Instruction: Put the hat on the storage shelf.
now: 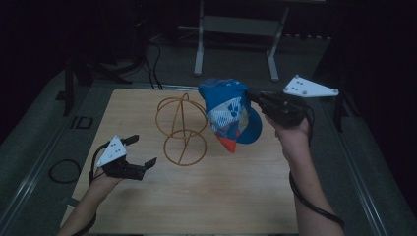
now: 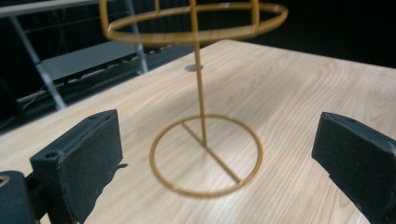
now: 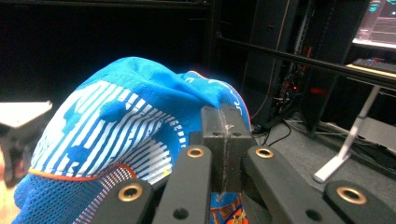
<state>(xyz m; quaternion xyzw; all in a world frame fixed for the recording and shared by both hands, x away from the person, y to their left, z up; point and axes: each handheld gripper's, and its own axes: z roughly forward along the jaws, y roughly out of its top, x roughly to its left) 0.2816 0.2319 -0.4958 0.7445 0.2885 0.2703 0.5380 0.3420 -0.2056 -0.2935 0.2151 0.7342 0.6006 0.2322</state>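
A blue cap (image 1: 227, 114) with white stripes, an orange brim edge and mesh hangs in the air over the table's right half. My right gripper (image 1: 253, 98) is shut on its edge; in the right gripper view the jaws are pressed together on the blue fabric (image 3: 135, 116). A gold wire stand (image 1: 183, 129) with a round base and a spherical cage top stands at the table's middle, just left of the cap. My left gripper (image 1: 142, 151) rests open at the table's left, its jaws spread either side of the stand's base ring (image 2: 206, 156) from a short distance.
The wooden table (image 1: 196, 196) has bare surface in front and to the left. Dark floor with cables (image 1: 64, 171) surrounds it. A grey metal frame (image 1: 236, 29) stands behind the table.
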